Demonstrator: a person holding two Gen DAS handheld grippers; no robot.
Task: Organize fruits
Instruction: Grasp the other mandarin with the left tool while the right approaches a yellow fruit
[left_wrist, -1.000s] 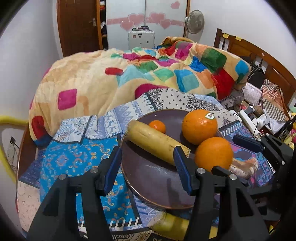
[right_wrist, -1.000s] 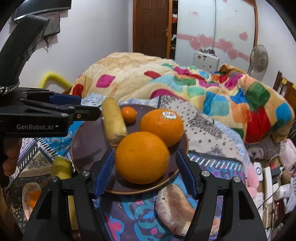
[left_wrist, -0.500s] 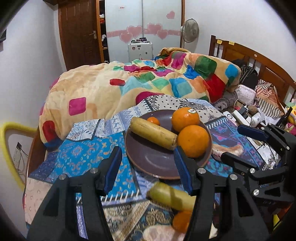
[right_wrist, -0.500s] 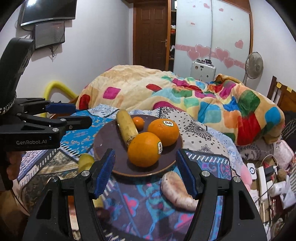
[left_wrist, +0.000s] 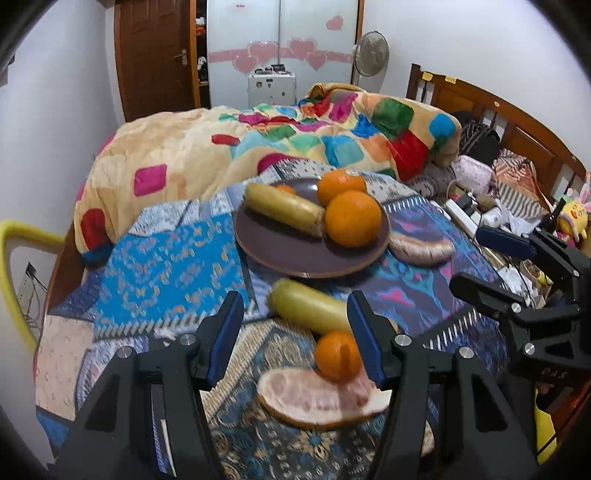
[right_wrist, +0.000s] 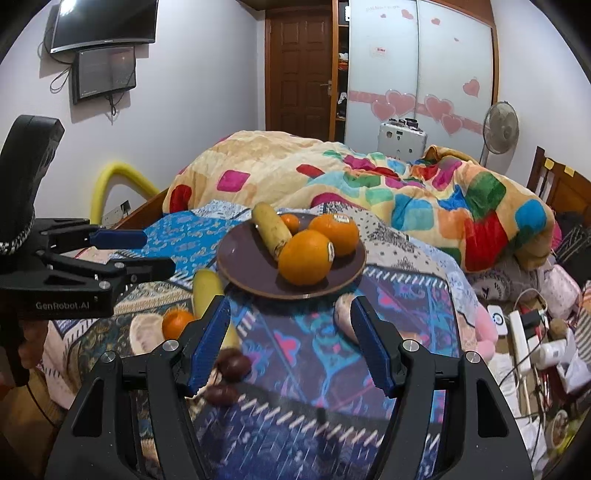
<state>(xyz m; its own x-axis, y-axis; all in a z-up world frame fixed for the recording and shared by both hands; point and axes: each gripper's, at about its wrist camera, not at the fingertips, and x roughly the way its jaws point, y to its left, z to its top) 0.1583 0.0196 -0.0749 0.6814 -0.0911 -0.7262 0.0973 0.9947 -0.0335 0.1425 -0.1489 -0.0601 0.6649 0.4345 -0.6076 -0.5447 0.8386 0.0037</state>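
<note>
A dark brown plate (left_wrist: 280, 251) (right_wrist: 236, 266) on the patterned cloth holds two big oranges (left_wrist: 352, 218) (right_wrist: 304, 258), a small orange (right_wrist: 290, 222) and a yellowish banana-like fruit (left_wrist: 284, 214) (right_wrist: 271, 229). On the cloth in front of it lie another yellow fruit (left_wrist: 308, 308) (right_wrist: 207, 291), a small orange (left_wrist: 336, 354) (right_wrist: 176, 323), a pinkish cut fruit (left_wrist: 317, 398), a pale oblong fruit (left_wrist: 421, 247) (right_wrist: 343, 314) and dark round fruits (right_wrist: 231, 365). My left gripper (left_wrist: 295, 336) is open and empty above the loose fruits. My right gripper (right_wrist: 290, 345) is open and empty, back from the plate.
A colourful quilt (left_wrist: 258, 147) is heaped behind the plate. Cables, a power strip and clutter (right_wrist: 524, 332) lie at the right. A wooden headboard (left_wrist: 498, 118) stands at the far right. A yellow padded rail (right_wrist: 107, 181) is at the left.
Both grippers have pulled back and up from the plate, so more cloth and loose fruit show in front. The right gripper left a big orange on the plate.
</note>
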